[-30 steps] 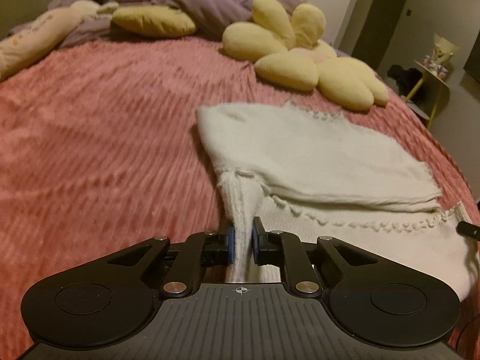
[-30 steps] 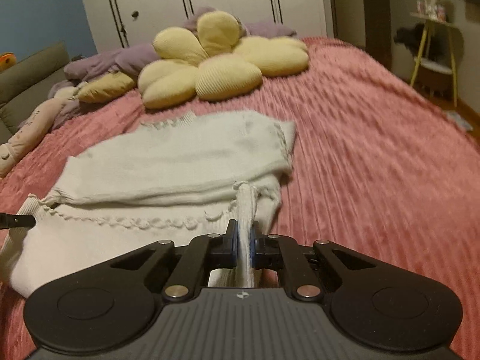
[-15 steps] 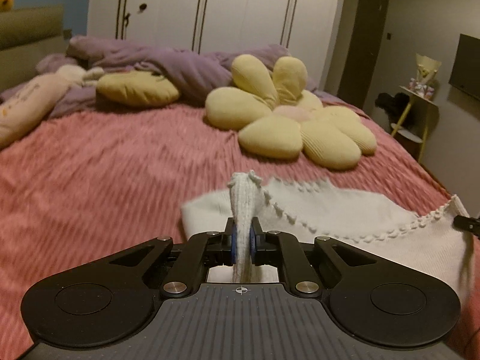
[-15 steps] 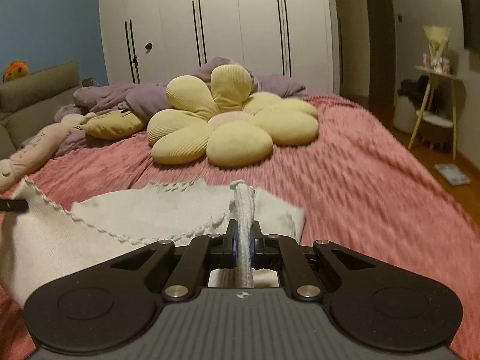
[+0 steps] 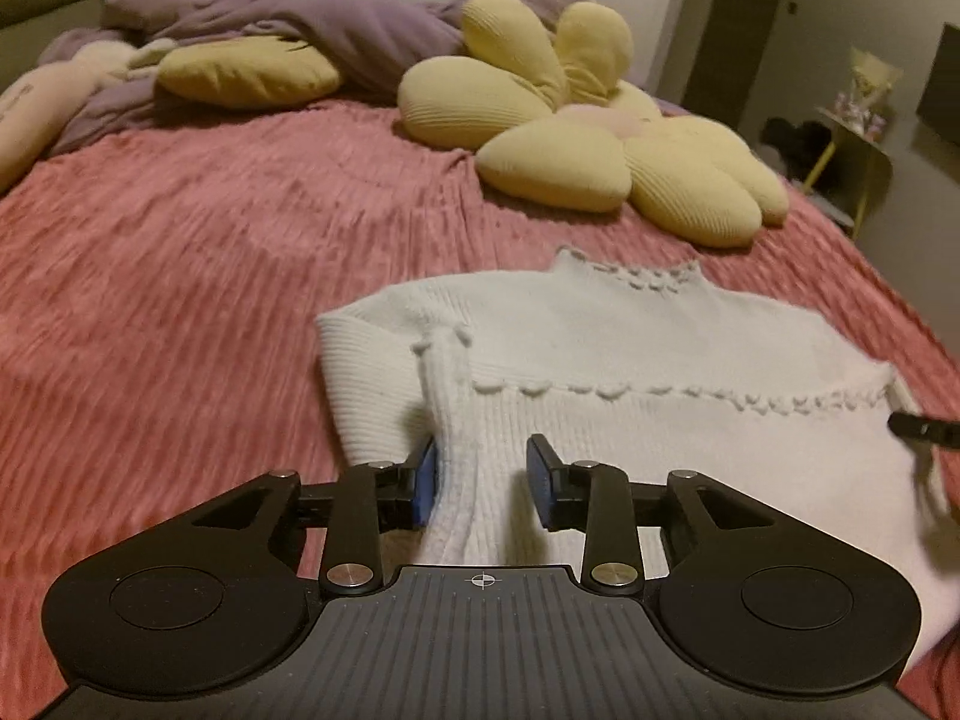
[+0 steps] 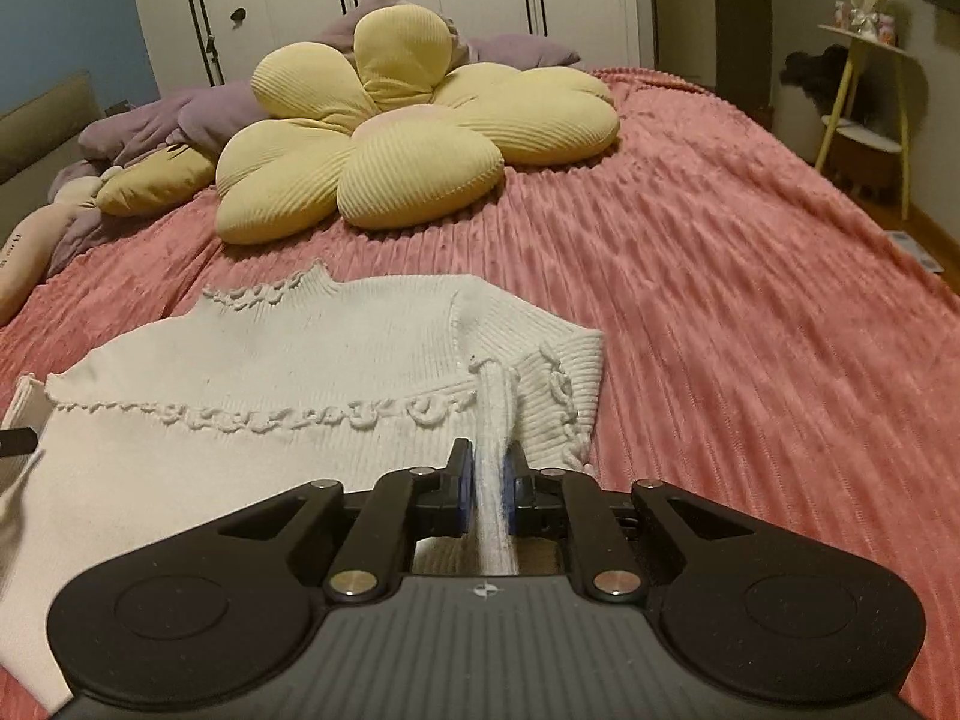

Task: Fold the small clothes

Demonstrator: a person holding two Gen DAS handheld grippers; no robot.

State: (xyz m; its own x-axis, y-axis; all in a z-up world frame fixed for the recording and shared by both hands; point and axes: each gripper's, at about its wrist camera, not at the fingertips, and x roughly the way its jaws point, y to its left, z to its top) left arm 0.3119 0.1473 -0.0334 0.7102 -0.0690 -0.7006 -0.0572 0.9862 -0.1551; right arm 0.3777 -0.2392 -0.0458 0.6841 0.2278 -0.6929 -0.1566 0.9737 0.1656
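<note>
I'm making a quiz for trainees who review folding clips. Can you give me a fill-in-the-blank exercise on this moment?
1. The white sweater lies on a ribbed bedspread whose colour is ____.
2. The yellow cushion beyond the sweater is shaped like a ____.
3. The left gripper is opening, and the fold of knit between its jaws leans against the pad on the ____ side of its picture.
4. The right gripper is pinching a fold of the ____.

Missing words: pink; flower; left; sweater

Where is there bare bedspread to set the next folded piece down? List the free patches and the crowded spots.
Free: the pink bedspread left of the white sweater, and the wide stretch to its right. A narrow strip separates the sweater's collar from the flower cushion. Crowded: the head end, with cushions and the purple blanket.
</note>
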